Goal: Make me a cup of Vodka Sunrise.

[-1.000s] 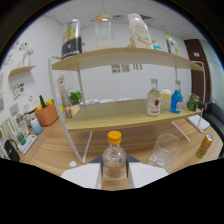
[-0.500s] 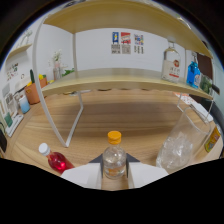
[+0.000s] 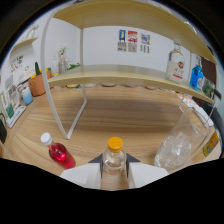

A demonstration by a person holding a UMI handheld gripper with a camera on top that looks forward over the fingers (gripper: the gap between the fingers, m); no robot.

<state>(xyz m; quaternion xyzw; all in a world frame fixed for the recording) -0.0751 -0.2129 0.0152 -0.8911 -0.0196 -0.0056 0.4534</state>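
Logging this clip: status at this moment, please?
Gripper shut on the orange-capped bottle. Glass of ice just ahead beside it on the table. Red bottle lying on the other side, nothing blocking.

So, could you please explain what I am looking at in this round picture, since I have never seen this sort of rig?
There is no robot arm here. A person carries a handheld gripper with two fingers, and a wide-angle camera riding on it looks forward along them, which is why the picture bulges. The pale shapes at the bottom are the fingers, pressed on a small clear bottle with an orange cap. Ahead lies a wooden table. On it, beside the fingers, are a bottle of red liquid on one side and a glass of ice on the other. Beyond stands a shelf holding more bottles.
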